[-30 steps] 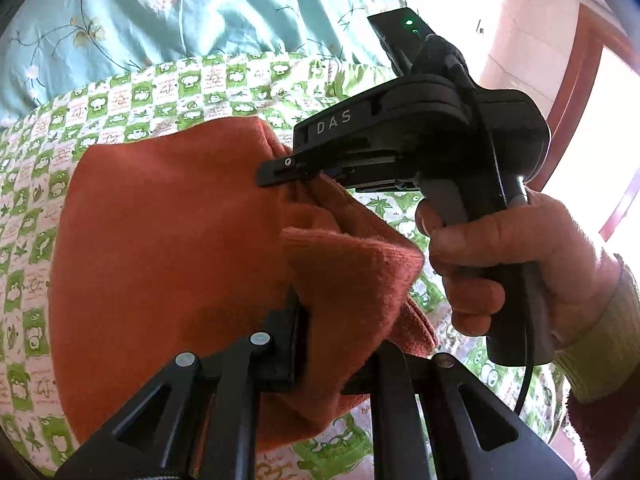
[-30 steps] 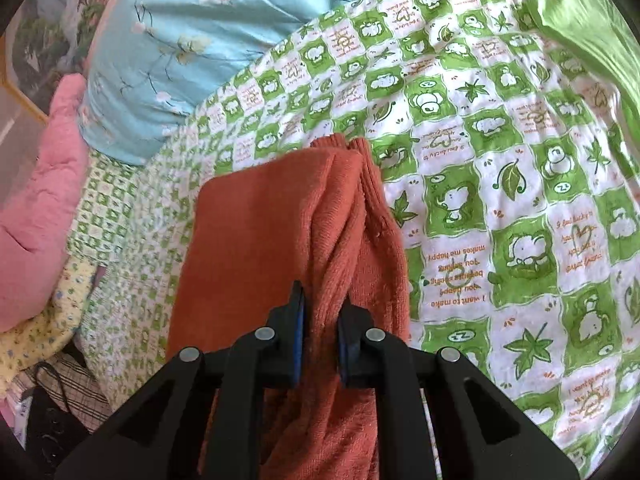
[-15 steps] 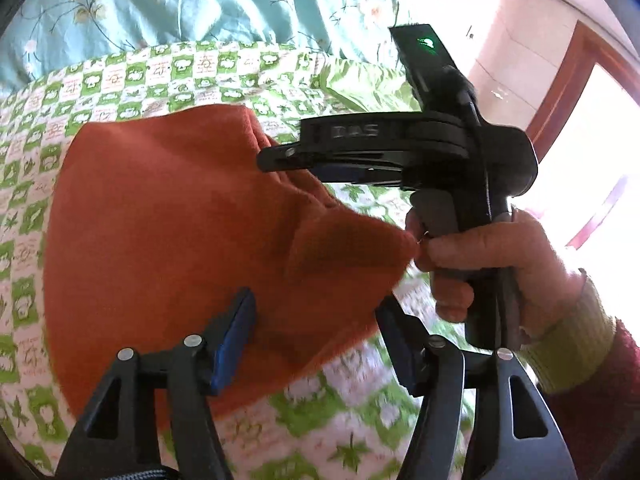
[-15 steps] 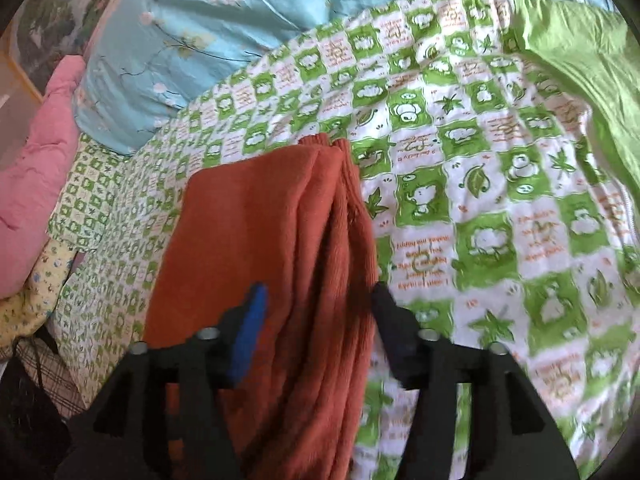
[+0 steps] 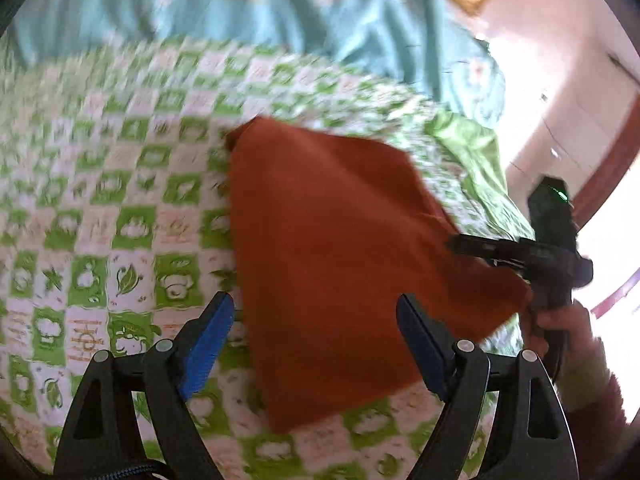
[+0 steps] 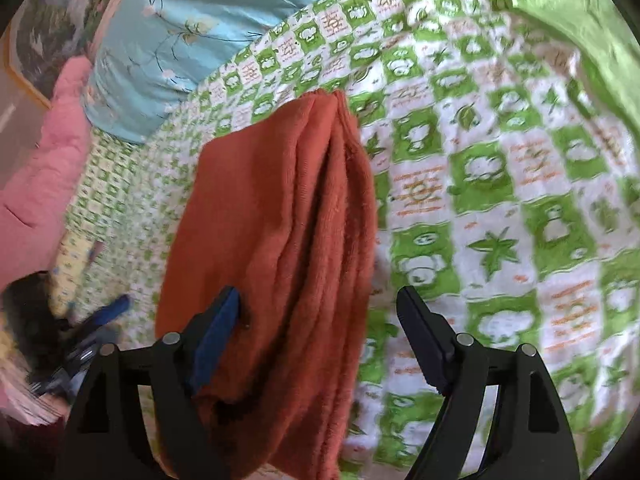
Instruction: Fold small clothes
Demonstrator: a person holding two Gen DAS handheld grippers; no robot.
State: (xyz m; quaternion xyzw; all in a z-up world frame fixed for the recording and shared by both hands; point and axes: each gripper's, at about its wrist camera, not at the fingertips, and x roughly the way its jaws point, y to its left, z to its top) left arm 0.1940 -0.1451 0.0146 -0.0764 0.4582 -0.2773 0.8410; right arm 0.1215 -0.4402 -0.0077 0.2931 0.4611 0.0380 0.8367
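Note:
A rust-orange knitted garment (image 5: 340,248) lies folded on the green-and-white checked bedspread (image 5: 120,208). In the right wrist view the garment (image 6: 280,240) shows as several stacked folded layers. My left gripper (image 5: 316,340) is open and empty, hovering above the garment's near edge. My right gripper (image 6: 320,336) is open and empty over the garment's near end; it also shows at the right of the left wrist view (image 5: 520,252), at the garment's right corner. The left gripper shows blurred at the lower left of the right wrist view (image 6: 92,332).
A light blue flowered quilt (image 6: 192,24) lies at the far side of the bed. A pink cushion (image 6: 36,168) sits at the left. A plain green sheet (image 6: 580,20) lies at the right. A pink wall and wooden window frame (image 5: 608,168) stand beyond the bed.
Both grippers were shut on the garment one second ago, then opened and let it go. Both have pulled back, and the garment now lies flat on the bedspread.

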